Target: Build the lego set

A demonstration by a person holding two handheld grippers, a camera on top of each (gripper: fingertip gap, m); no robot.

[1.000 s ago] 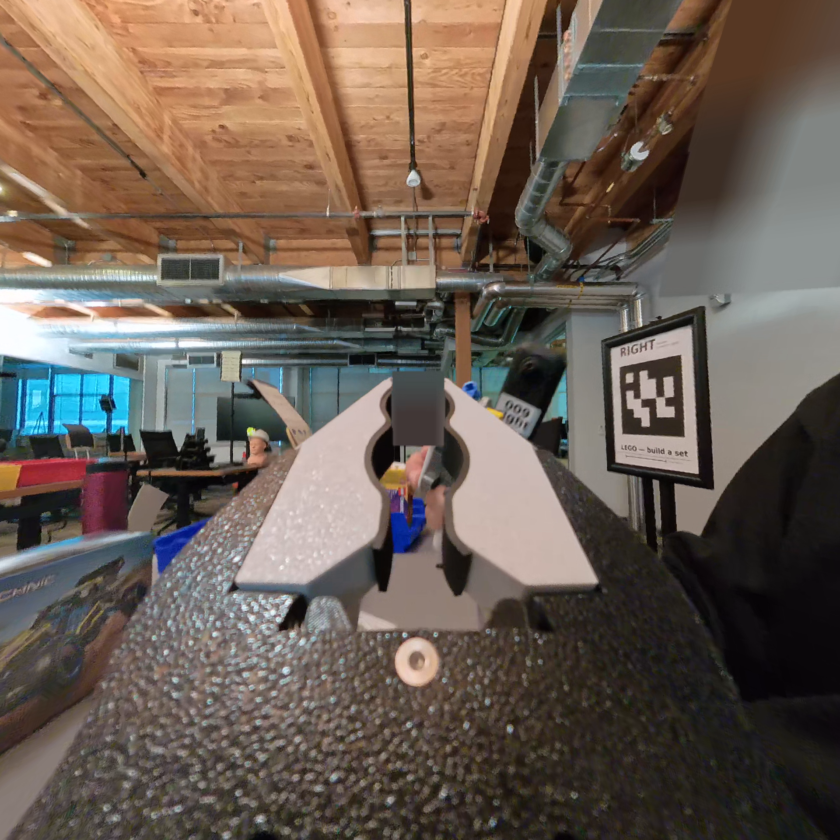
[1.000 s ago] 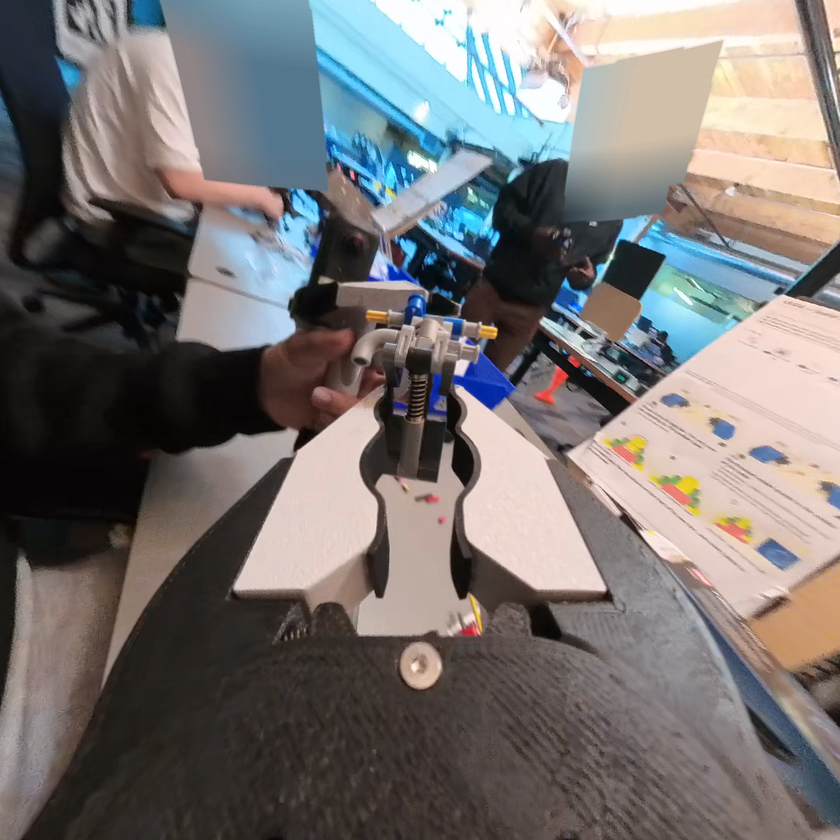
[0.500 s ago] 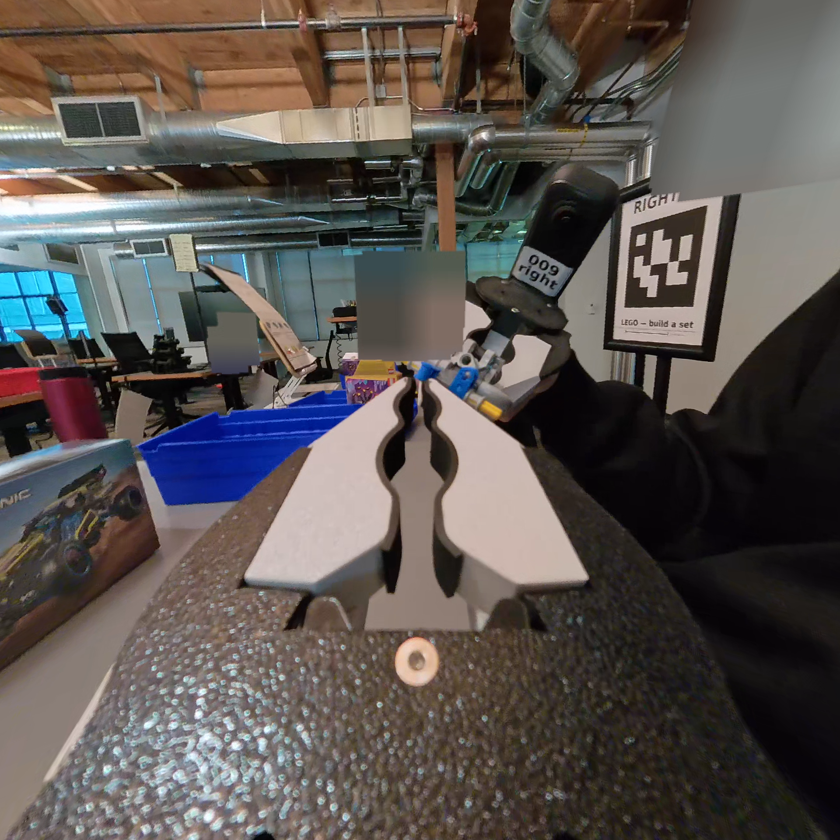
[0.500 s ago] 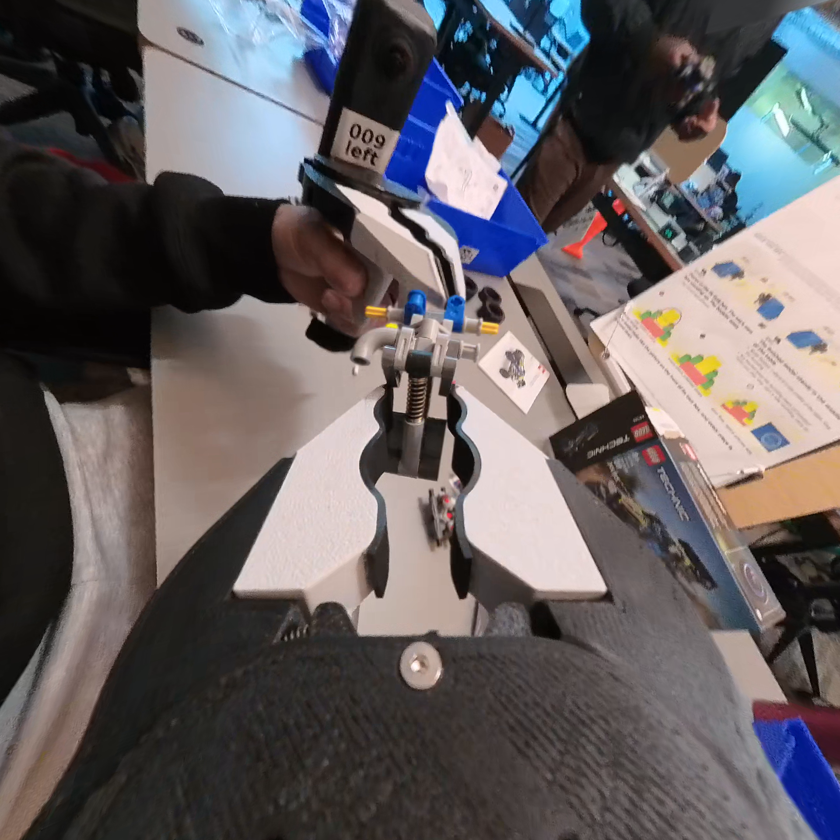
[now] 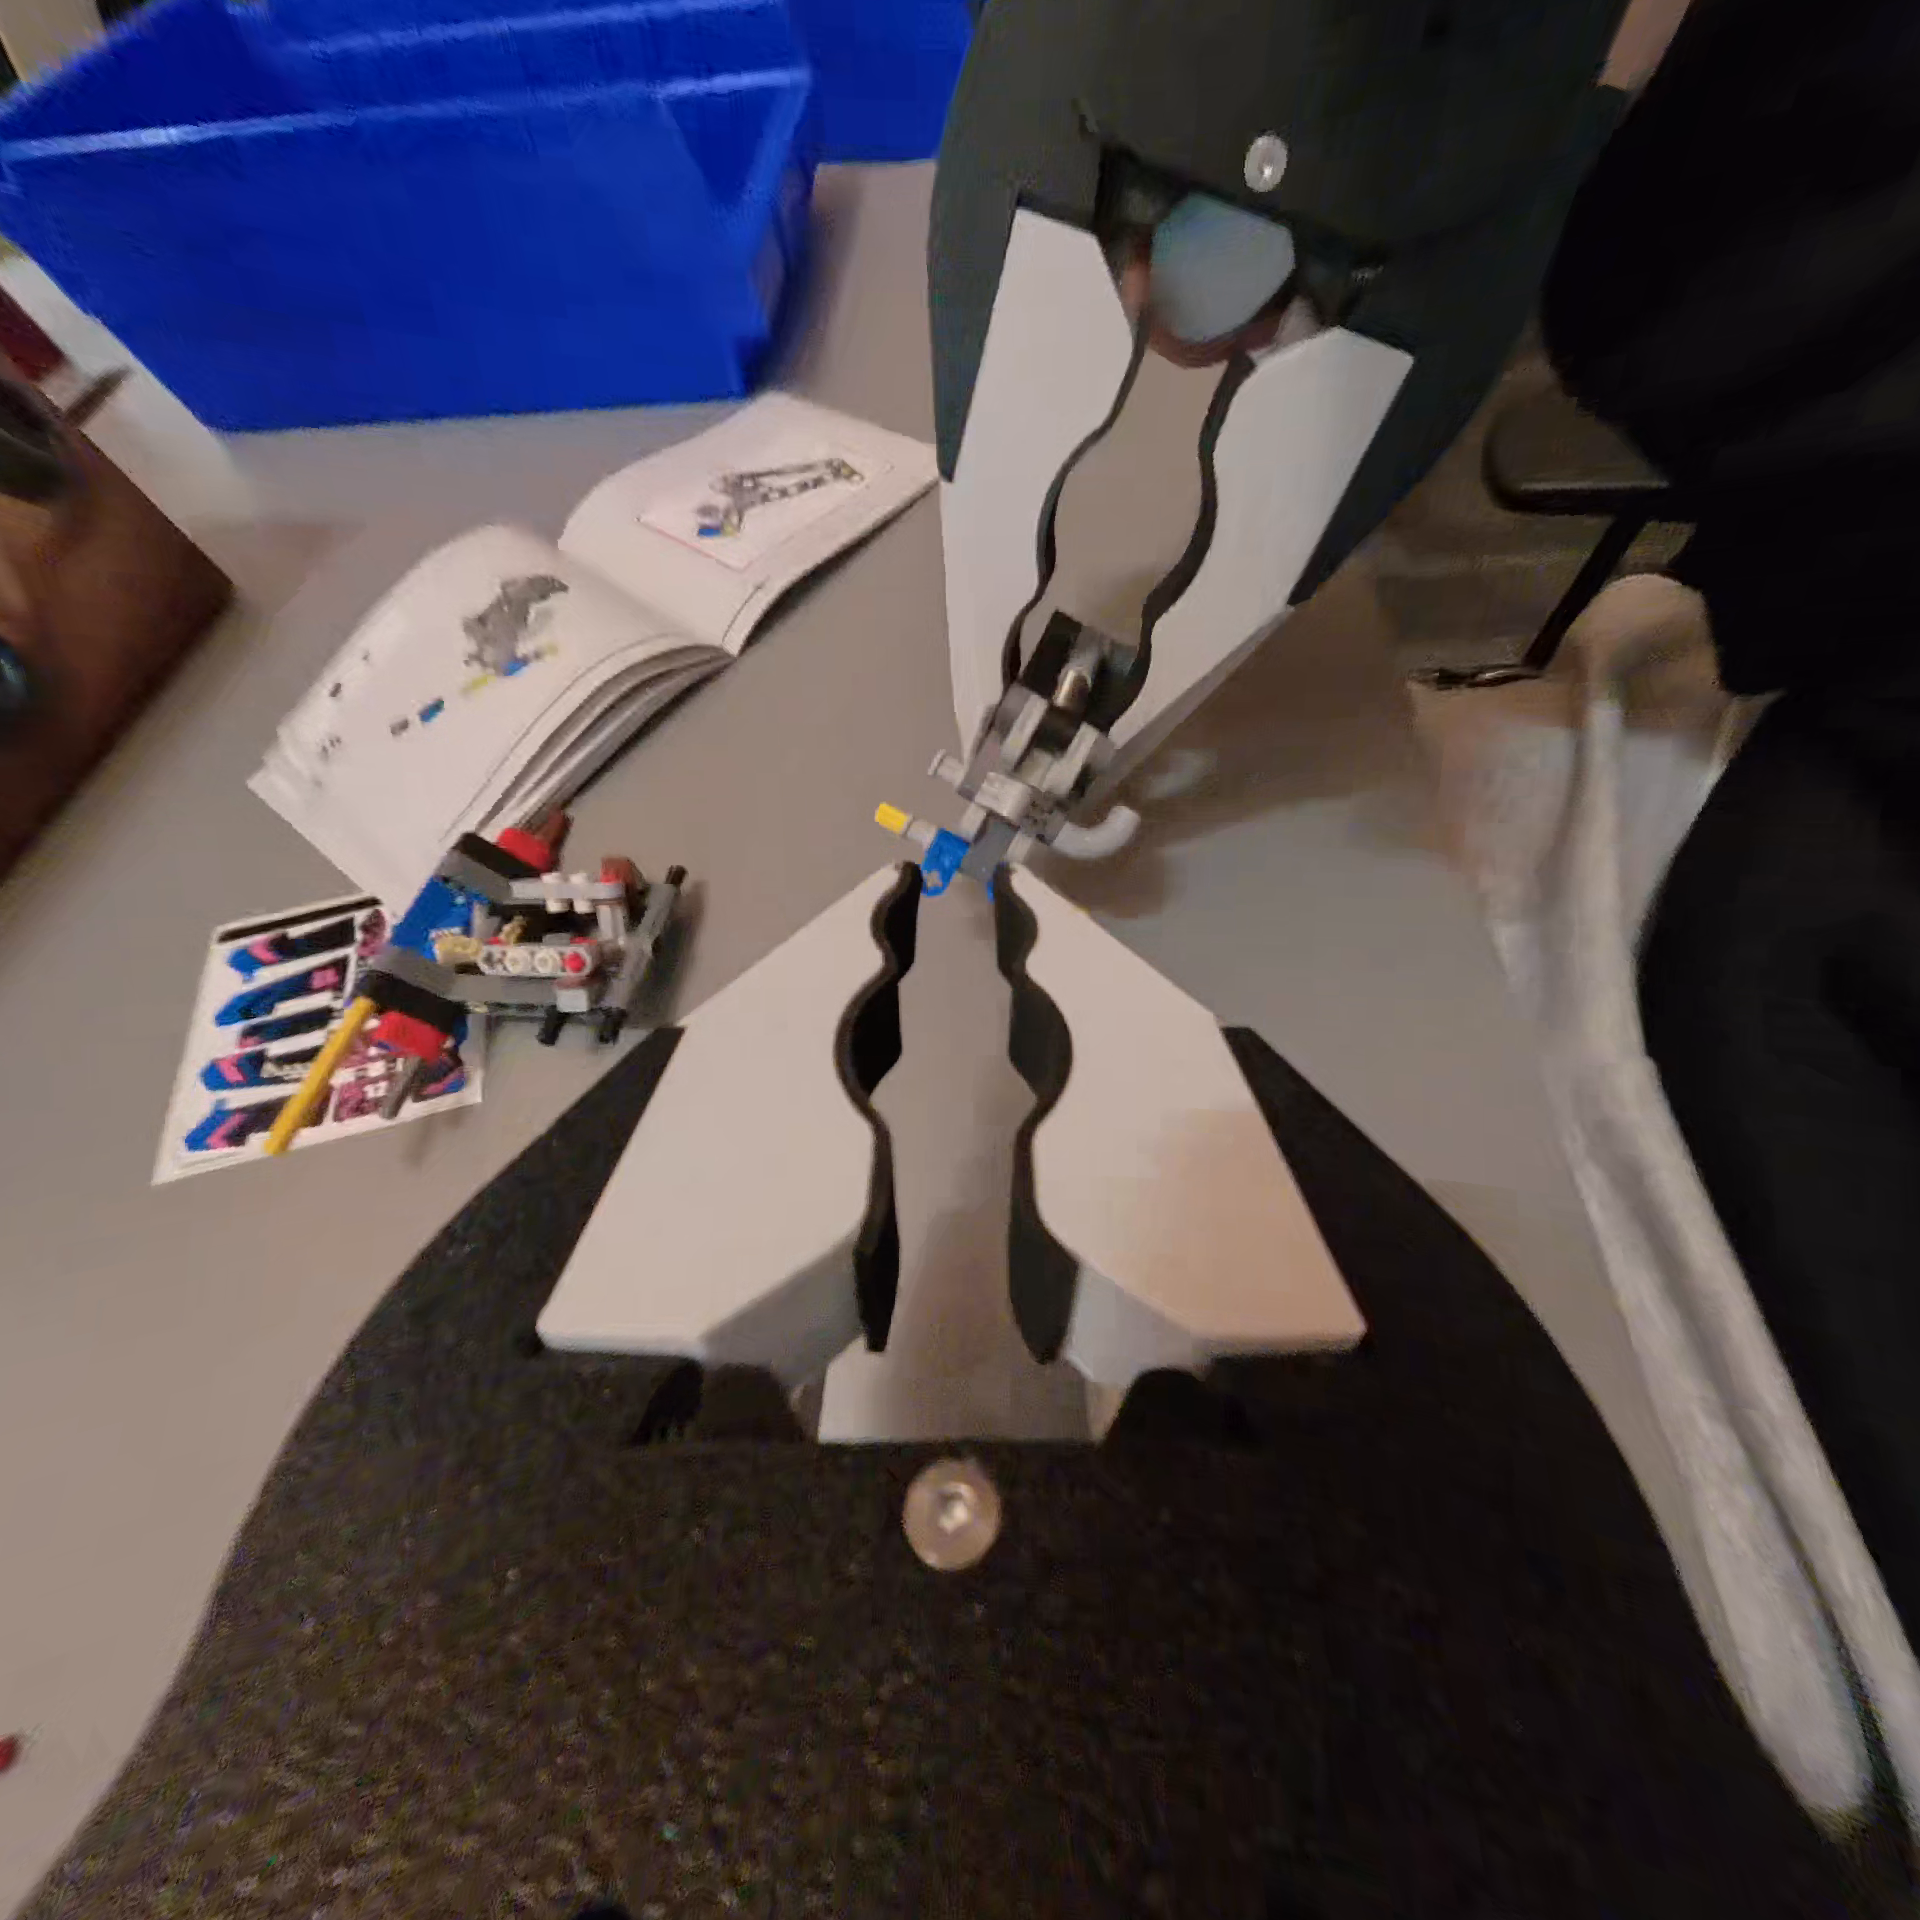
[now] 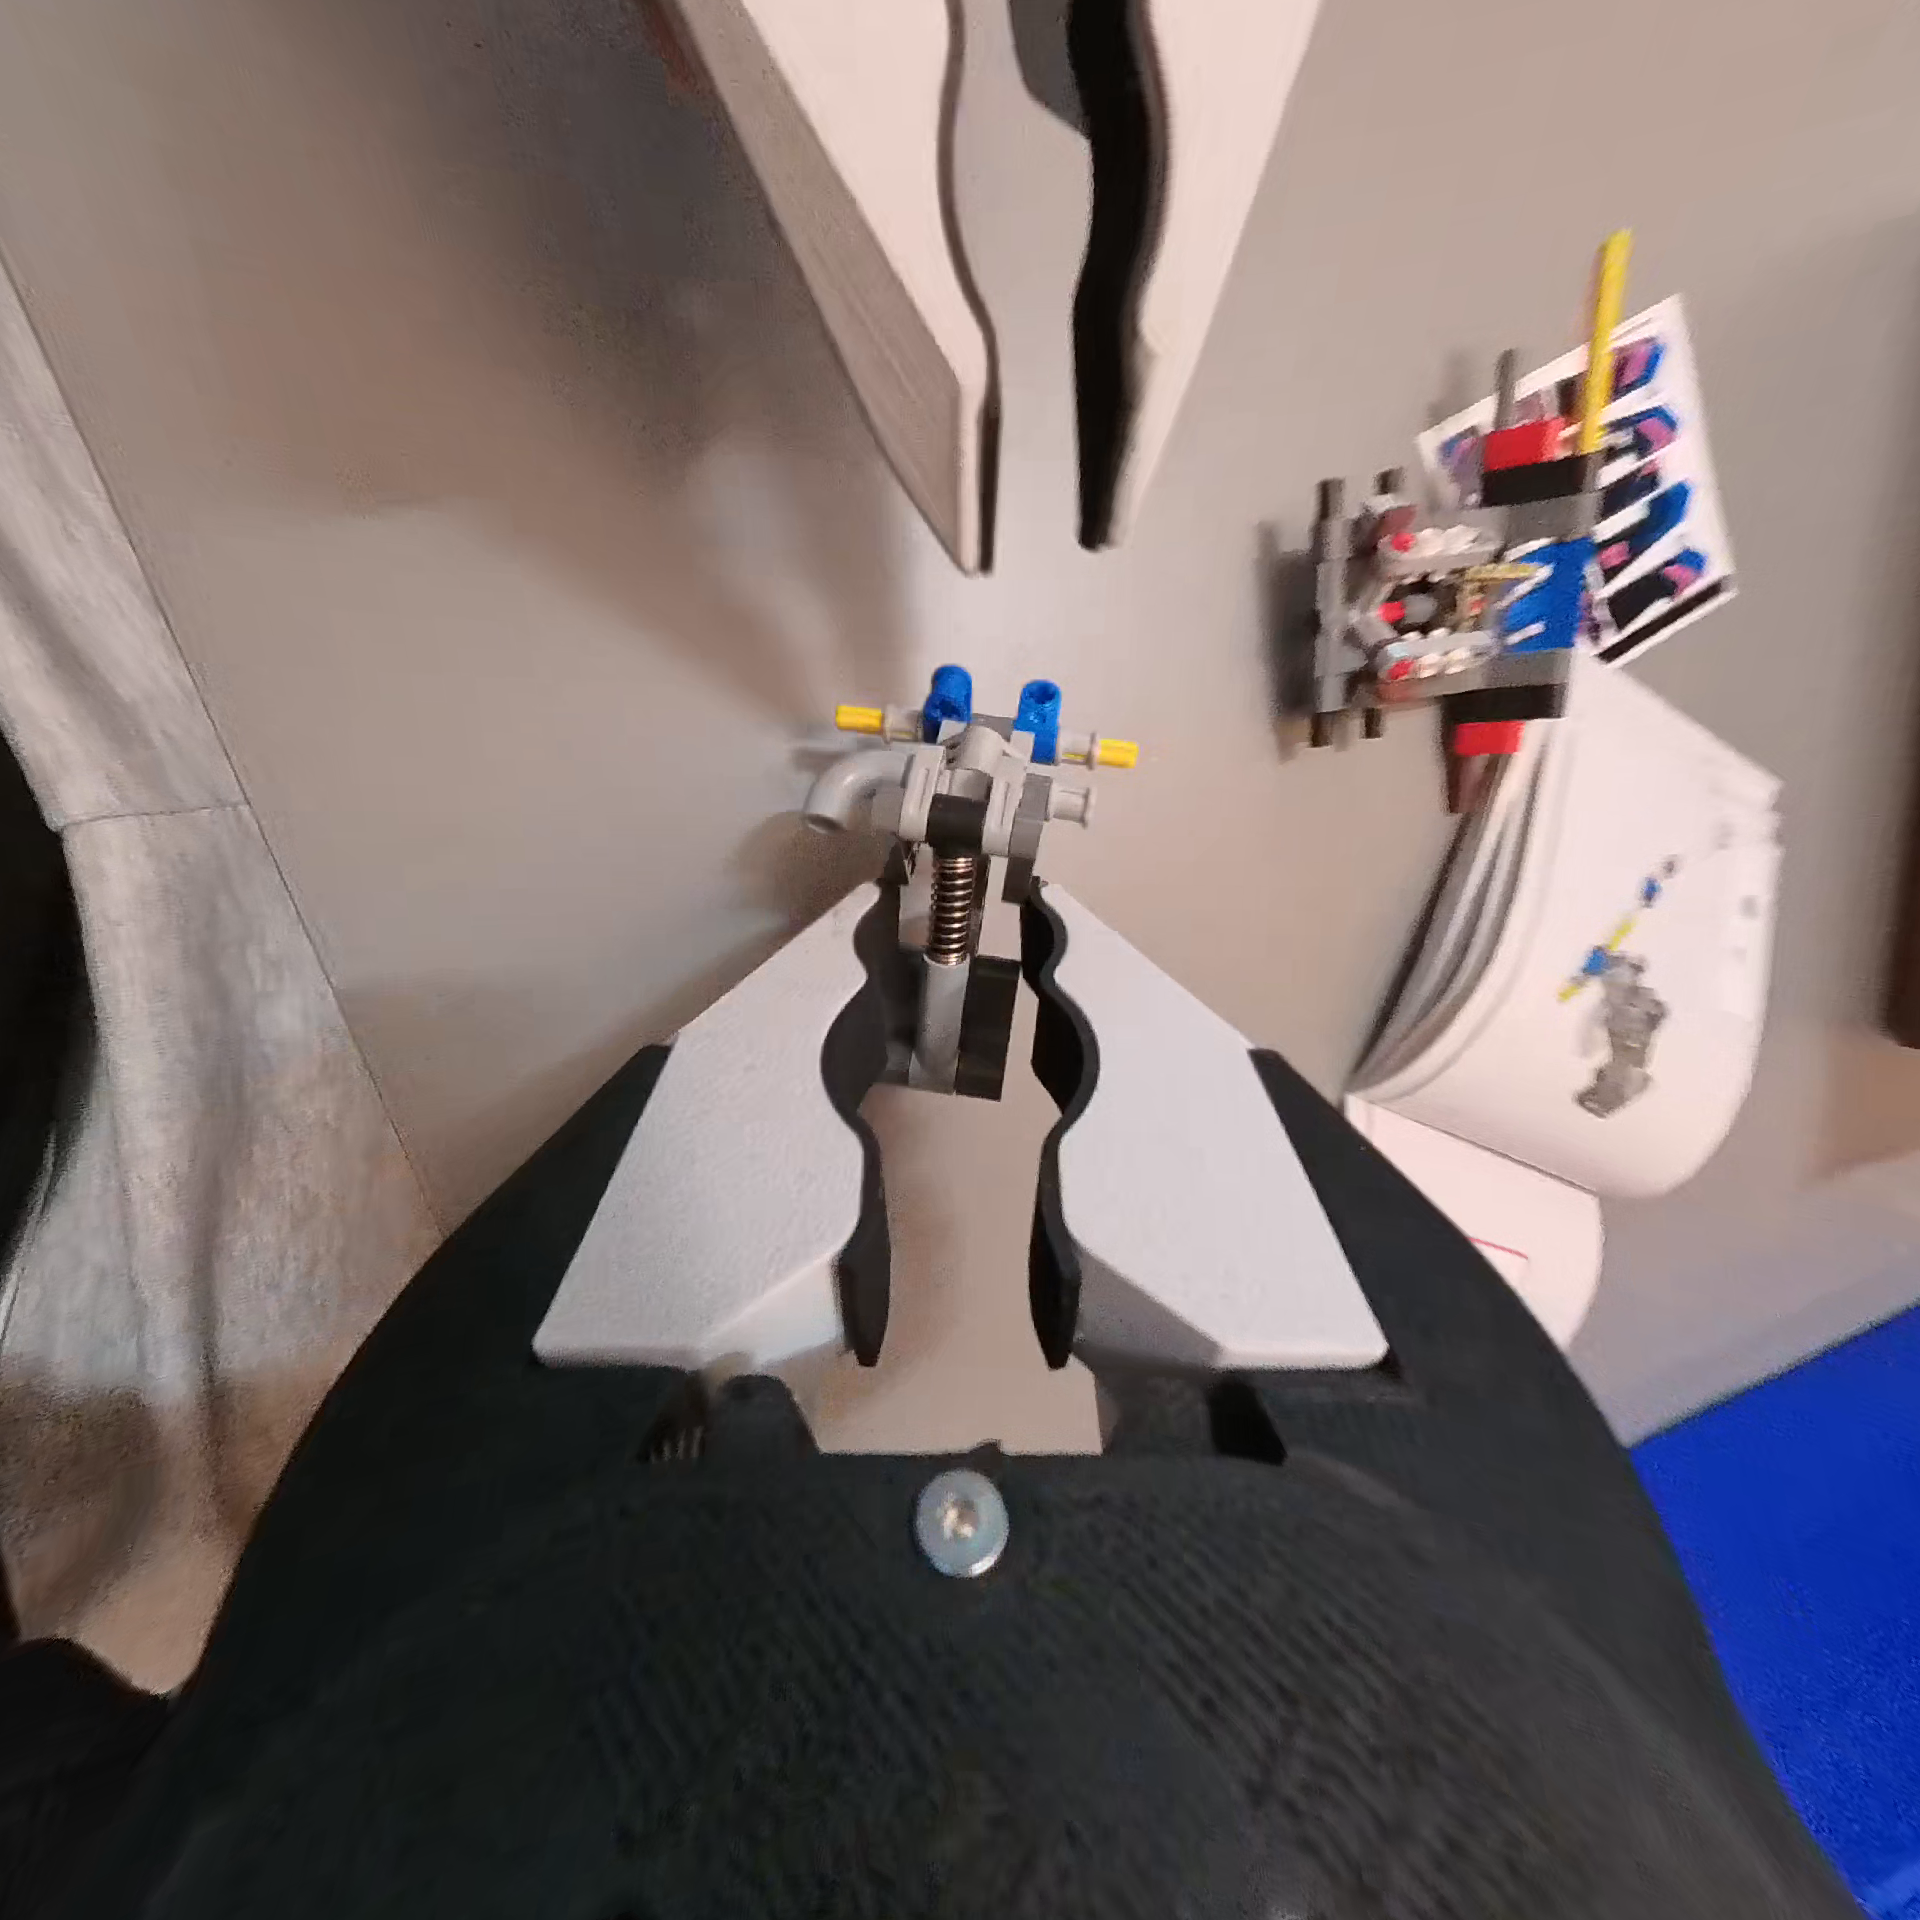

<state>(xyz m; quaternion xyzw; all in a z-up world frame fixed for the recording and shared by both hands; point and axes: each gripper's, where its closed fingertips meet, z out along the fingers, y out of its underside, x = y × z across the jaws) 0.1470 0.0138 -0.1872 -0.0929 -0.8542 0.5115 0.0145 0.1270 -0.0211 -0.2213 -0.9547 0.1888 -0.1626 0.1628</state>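
My right gripper (image 6: 951, 904) is shut on a small grey lego assembly (image 6: 966, 790) with a metal spring, two blue connectors and yellow axle ends. It holds the assembly just above the grey table (image 6: 520, 520). My left gripper (image 5: 951, 883) is slightly open and empty. It faces the right gripper (image 5: 1049, 717) tip to tip, with the assembly (image 5: 997, 805) between them. One blue connector (image 5: 940, 857) sits right at my left fingertips. In the right wrist view the left gripper (image 6: 1039, 551) hangs just beyond the blue connectors, apart from them.
A partly built lego chassis (image 5: 520, 956) with a yellow axle lies on a sticker sheet (image 5: 301, 1039) to the left. An open instruction booklet (image 5: 582, 623) lies behind it, and a blue bin (image 5: 416, 208) beyond. A dark sleeve (image 5: 1766, 416) is at the right. The grippers' ends are close to 6 cm from one another.
Both grippers have tipped down from facing the room to facing the table. My left gripper has opened a little and now meets the held assembly tip to tip.
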